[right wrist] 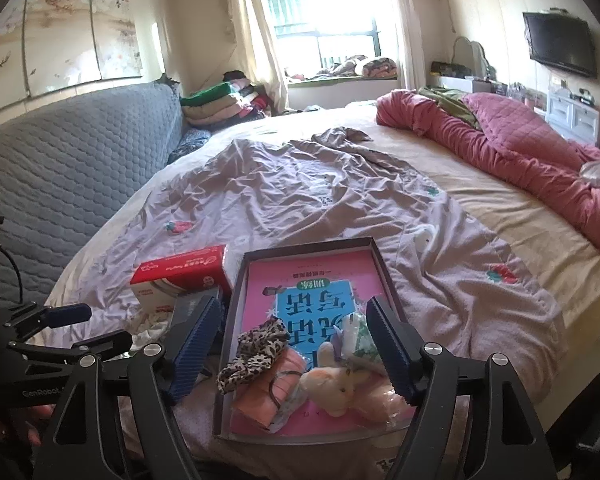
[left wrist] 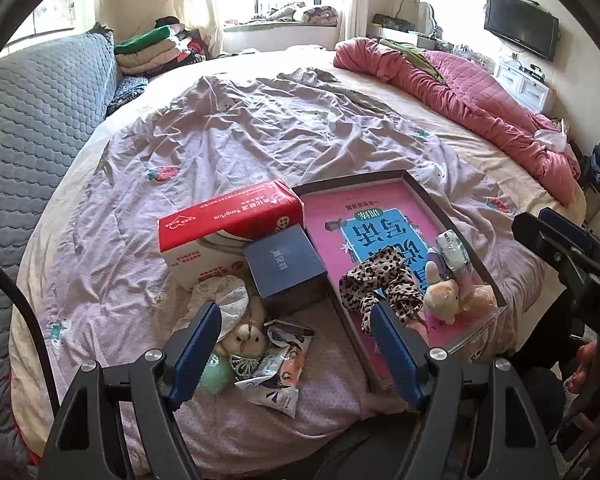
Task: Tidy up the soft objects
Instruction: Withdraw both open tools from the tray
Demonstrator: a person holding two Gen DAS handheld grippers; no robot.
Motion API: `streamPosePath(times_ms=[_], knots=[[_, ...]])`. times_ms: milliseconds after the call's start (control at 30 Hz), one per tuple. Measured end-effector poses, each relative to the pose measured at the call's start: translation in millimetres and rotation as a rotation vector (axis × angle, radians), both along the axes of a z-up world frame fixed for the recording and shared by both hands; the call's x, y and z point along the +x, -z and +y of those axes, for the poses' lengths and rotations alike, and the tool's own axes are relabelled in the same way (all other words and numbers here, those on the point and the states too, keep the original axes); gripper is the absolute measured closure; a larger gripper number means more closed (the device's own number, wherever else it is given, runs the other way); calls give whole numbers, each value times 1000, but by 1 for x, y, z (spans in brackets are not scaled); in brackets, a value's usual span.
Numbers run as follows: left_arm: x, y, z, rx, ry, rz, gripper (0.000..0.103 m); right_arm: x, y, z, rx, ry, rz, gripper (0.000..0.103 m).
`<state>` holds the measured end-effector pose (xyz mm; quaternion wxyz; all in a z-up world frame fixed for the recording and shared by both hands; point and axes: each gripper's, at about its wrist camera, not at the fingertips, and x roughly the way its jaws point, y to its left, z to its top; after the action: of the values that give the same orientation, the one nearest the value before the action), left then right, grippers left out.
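Seen from the left wrist, the left gripper (left wrist: 296, 344) hangs spread wide and holds nothing, low over the near edge of the bed (left wrist: 260, 128). Just beyond its left finger lies a small cream teddy bear (left wrist: 244, 338), with a white lacy cloth (left wrist: 224, 296) behind it, a mint-green soft lump (left wrist: 216, 374) at its near left and a crinkly snack packet (left wrist: 282, 368) to its right. The bear looks light and squashy, so a pinch across the body should hold; the packet is probably slippery. A red tissue box (left wrist: 228, 224) and a dark blue box (left wrist: 286, 266) stand just behind, limiting room farther in. To the right sits the shallow tray (left wrist: 416, 188), already holding a leopard-print scrunchie (left wrist: 380, 286) and a plush rabbit (left wrist: 444, 296).

From the right wrist, the right gripper (right wrist: 296, 350) is likewise open and empty, poised over the tray's (right wrist: 236, 280) near end. Between its fingers lie the scrunchie (right wrist: 256, 354), a pink folded cloth (right wrist: 268, 394) and the rabbit (right wrist: 340, 390). All look limp and light. The tray's far half is bare, and its raised rim must be cleared when lowering anything in. The left gripper (right wrist: 68, 324) shows at the left margin.
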<state>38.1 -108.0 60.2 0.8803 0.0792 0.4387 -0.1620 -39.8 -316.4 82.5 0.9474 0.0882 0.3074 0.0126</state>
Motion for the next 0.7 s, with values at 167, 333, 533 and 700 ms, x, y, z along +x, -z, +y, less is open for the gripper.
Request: streamPosePath(times_ms=[167, 333, 533, 700], knots=[[-7, -8, 4, -2, 11, -30, 27, -3, -9, 11, -22, -10, -18, 25], [-11, -14, 14, -9, 4, -40, 27, -5, -12, 18, -28, -19, -23, 25], [-11, -16, 31, -23, -21, -43, 27, -4, -14, 33, -55, -44, -20, 24], [-8, -12, 54, -18, -60, -45, 27, 0, -14, 47, -53, -79, -10, 24]])
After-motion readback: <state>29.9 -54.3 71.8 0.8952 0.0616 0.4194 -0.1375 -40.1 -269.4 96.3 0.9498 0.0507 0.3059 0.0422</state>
